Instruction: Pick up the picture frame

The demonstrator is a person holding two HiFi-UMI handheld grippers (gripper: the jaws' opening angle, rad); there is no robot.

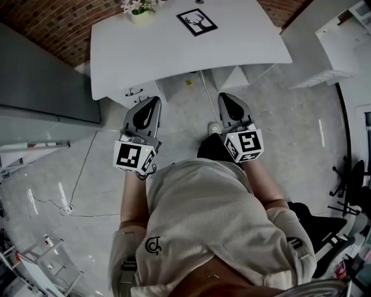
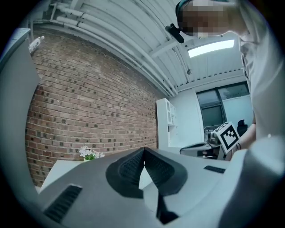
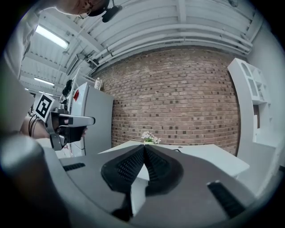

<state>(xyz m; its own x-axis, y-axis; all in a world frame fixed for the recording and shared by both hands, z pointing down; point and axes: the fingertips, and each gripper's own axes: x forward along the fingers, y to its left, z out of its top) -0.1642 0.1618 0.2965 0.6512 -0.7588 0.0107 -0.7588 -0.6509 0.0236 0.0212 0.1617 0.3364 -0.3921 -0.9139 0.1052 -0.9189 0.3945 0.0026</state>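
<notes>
The picture frame (image 1: 197,22), black-edged with a deer print, lies flat near the far edge of the white table (image 1: 174,52). My left gripper (image 1: 153,100) and right gripper (image 1: 224,96) are held side by side in front of the table's near edge, both shut and empty, pointing level toward it. In the left gripper view the jaws (image 2: 144,151) meet at a closed tip; the right gripper (image 2: 209,149) shows off to the right. In the right gripper view the jaws (image 3: 144,148) are also closed, with the table (image 3: 213,156) behind them.
A small pot of white flowers (image 1: 139,10) stands at the table's far left, also seen as flowers (image 3: 149,137). A grey cabinet (image 1: 40,81) is to the left, a white shelf unit (image 1: 342,40) to the right, a brick wall (image 3: 178,98) behind. A cable (image 1: 204,93) runs on the floor.
</notes>
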